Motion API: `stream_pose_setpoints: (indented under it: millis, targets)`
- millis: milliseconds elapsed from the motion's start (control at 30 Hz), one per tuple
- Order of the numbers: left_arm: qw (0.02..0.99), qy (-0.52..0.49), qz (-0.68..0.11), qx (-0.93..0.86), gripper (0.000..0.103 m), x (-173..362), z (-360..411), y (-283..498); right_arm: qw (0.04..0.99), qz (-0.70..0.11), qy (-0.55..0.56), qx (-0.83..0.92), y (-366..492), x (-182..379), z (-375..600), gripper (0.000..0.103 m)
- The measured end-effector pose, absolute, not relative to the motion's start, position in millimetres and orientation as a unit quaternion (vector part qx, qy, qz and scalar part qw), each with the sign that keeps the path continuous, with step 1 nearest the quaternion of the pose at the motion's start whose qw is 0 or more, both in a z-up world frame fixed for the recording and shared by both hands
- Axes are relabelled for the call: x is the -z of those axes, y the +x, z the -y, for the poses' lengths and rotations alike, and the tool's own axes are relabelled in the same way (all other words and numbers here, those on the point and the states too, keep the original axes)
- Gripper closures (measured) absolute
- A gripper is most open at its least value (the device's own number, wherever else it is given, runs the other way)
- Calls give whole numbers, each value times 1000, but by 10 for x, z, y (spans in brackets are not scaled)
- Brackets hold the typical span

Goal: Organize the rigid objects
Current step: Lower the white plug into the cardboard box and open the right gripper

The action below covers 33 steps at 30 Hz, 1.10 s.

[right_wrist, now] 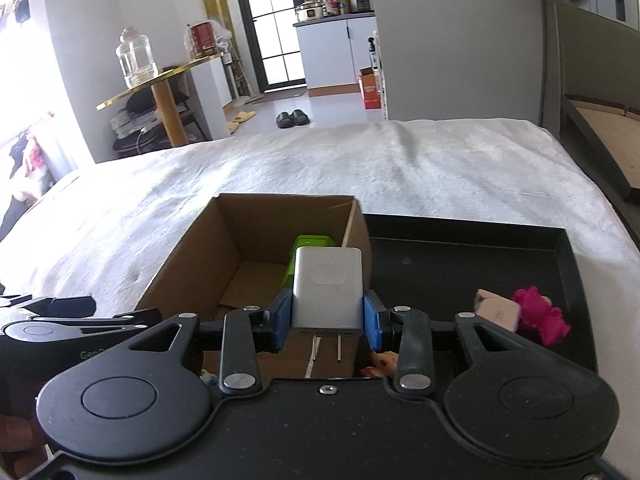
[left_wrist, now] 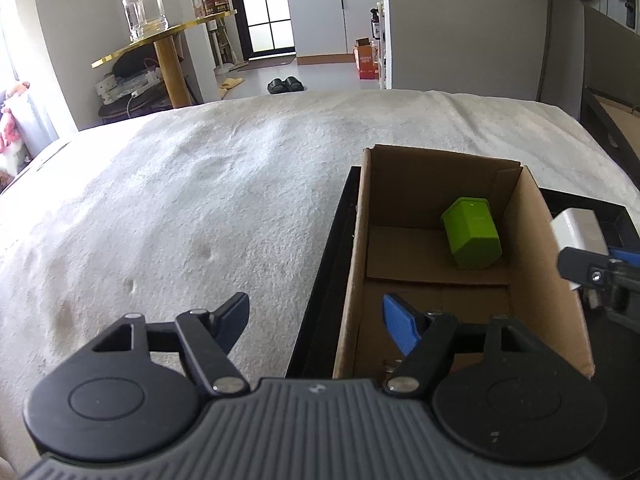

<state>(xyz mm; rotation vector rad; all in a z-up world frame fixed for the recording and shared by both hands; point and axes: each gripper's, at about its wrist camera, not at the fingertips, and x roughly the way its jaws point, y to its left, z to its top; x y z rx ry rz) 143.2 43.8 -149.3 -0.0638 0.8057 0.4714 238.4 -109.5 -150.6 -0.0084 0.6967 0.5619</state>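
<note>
Right hand-held gripper (right_wrist: 327, 320) is clamped on one white wall charger (right_wrist: 327, 286), its two blue pads (right_wrist: 280, 320) pressing the charger's sides and the two metal prongs pointing back toward the camera. It holds the charger in the air over the right wall of one open cardboard box (right_wrist: 192, 264), where that wall meets the black tray (right_wrist: 460, 248). Inside the box, near its far right corner, lies one green container (left_wrist: 472, 238) tipped on its side on the cardboard floor; in the right wrist view only its top edge shows behind the charger. The box stands in the left part of the single black tray, which lies on a bed covered with a white fleecy blanket (left_wrist: 180, 208). On the tray's open part to the right of the box are one pale pink block (right_wrist: 498, 310) and, touching it on the right, one bright pink toy (right_wrist: 540, 316); a further small figure shows only partly behind the right gripper's finger and cannot be made out. Left hand-held gripper (left_wrist: 316, 322) has its two fingers apart with nothing between them, the left finger over the blanket and the right one over the near end of the box. Beyond the bed stand one round gold-edged table (left_wrist: 168, 36) carrying one clear glass jar (left_wrist: 144, 6), and one pair of black slippers (left_wrist: 285, 85) on the floor.
</note>
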Motion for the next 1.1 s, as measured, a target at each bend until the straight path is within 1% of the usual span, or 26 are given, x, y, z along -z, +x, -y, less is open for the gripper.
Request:
stream_pose_setpoints:
  millis: [100,167,200,267,300,367,400,467,533,900,1033,1100]
  targets:
    - [893,-39,-390,-222,44,1513,-476,1410,899,-339,-10,-277,2363,1517,1024,67]
    - [892,-45,-391,-221,54,1529,-509,1405,897,-341,-13,-280,2346,1527,978,67]
    - [892,-46,-392,-219,56,1541,-516,1404,897,-341,-15,-282,2335,1529,954,67]
    - [893,-48,-394,-210,63,1565,-522,1401,896,-341,-18,-283,2320,1538,915,66]
    - [893,-48,-396,-207,65,1581,-519,1404,897,-338,-22,-283,2308,1529,895,67]
    - [894,-49,-397,-201,75,1603,-514,1399,897,-335,-27,-287,2296,1519,858,67]
    - [895,-51,-396,-197,79,1605,-517,1399,896,-335,-27,-289,2294,1511,842,67]
    - [896,-54,-396,-191,90,1603,-504,1393,895,-333,-30,-294,2295,1493,807,67]
    - [897,-53,-396,-191,92,1598,-510,1384,896,-330,-33,-297,2285,1487,780,67]
    - [897,-57,-397,-188,93,1584,-542,1382,889,-333,-32,-313,2341,1516,575,67]
    - [896,-58,-398,-187,92,1584,-552,1382,889,-321,-21,-326,2383,1460,489,66]
    - [895,-59,-400,-188,92,1581,-557,1391,890,-317,-14,-329,2404,1435,451,64]
